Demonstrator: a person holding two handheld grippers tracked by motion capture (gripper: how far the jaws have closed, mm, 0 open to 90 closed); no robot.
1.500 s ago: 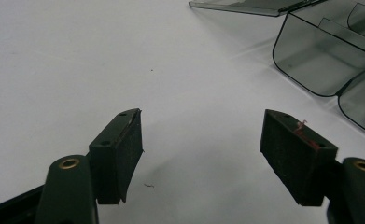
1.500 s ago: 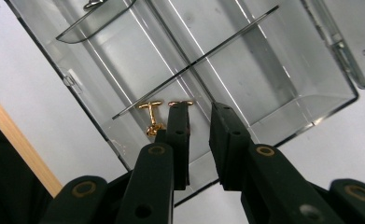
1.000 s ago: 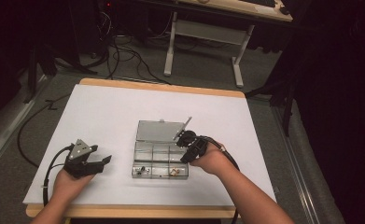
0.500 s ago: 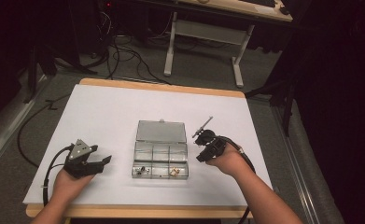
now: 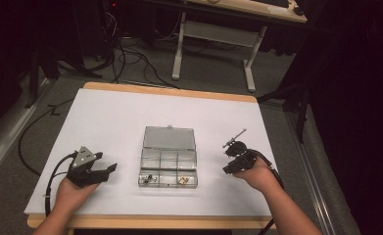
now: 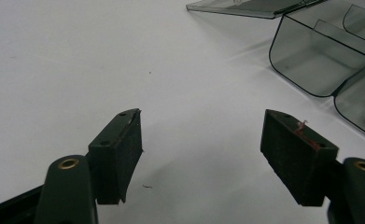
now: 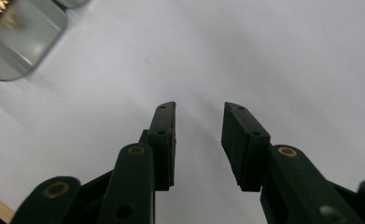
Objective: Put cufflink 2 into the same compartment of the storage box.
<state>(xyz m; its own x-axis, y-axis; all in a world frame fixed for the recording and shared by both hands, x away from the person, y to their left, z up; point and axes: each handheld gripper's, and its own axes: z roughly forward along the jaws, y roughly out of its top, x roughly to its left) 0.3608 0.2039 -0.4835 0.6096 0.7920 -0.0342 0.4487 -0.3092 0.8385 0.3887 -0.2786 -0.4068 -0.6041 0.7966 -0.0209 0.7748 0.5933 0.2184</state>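
High view, going left to right: the left gripper (image 5: pixel 108 169) rests on the white table (image 5: pixel 110 117) in the person's left hand (image 5: pixel 74 193), its jaws spread wide with nothing between them. In the left gripper view the two pads (image 6: pixel 119 154) stand well apart over bare table, and the clear plastic organizer box (image 5: pixel 169 164) lies ahead and to the right of them, near but not touching.

That box sits between the two tools, lid (image 5: pixel 170 138) folded flat back on the side away from the person. Its length with the lid open runs away from the person; the tray alone is wider than deep, split into small compartments. A few small metal bits (image 5: pixel 150 178) lie in the near row, and some brass-coloured ones (image 5: pixel 181 181) to their right; what they are is too small to tell.

I judge the box light, stiff and slick, thin-walled and likely to skid or crack under a hard pinch. The outer side wall or the lid's free edge looks the safest hold. The bits would want a narrow, careful nip.

On the right, the right gripper (image 5: pixel 228 160) hovers in the right hand (image 5: pixel 257 174), jaws parted by a modest gap and empty; the box lies off to its left, apart from it.
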